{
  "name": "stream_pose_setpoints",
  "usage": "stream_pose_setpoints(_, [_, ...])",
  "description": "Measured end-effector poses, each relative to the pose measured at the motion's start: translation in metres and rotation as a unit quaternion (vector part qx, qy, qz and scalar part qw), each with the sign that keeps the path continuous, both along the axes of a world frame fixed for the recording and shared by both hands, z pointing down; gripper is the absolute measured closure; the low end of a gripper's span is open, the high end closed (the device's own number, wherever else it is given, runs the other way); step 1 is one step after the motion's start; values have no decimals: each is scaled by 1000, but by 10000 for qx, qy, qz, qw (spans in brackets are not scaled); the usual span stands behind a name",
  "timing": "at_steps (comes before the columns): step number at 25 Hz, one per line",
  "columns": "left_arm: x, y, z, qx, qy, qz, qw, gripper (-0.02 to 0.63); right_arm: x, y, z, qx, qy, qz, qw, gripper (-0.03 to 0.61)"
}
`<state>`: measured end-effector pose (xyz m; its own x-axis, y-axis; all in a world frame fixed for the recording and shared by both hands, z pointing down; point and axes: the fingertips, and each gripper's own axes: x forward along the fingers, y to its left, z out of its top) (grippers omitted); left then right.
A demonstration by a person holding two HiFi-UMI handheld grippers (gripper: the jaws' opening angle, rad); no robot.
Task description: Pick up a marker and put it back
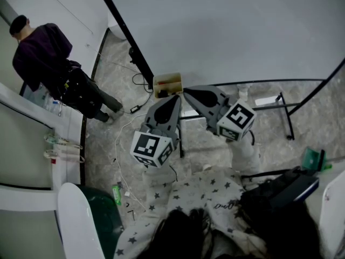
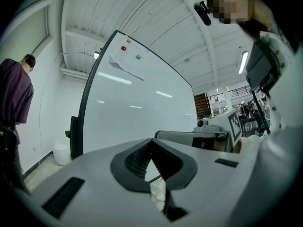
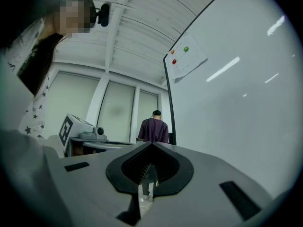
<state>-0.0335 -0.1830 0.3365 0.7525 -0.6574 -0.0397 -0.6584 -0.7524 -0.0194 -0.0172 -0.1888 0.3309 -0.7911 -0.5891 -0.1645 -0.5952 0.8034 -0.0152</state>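
While the head view looks steeply down, the left gripper (image 1: 176, 97) and the right gripper (image 1: 186, 91) sit side by side at the centre, tips toward twelve o'clock. Just beyond them a small tan box (image 1: 167, 85) rests at the foot of the whiteboard (image 1: 232, 31). Something reddish lies in the box (too small to tell whether it is the marker). Whether either tip touches the box cannot be told. A person in a dark top (image 1: 46, 58) stands at ten o'clock, well apart.

In the left gripper view, the jaws meet at their tips with nothing between them. The whiteboard fills the middle, with a red magnet (image 2: 124, 48) and a green magnet (image 2: 138, 57) at eleven o'clock, above a sheet of paper (image 2: 124, 65).

In the right gripper view, the jaws are also closed and empty. The whiteboard takes the three o'clock side, and the person in the dark top stands just above the jaw tips.
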Motion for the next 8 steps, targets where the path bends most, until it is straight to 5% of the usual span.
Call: stream_pose_setpoints(8, [0,0,3,-94,-8,42,9999,614,-3,2,-2,7,-15,-38,10000,574])
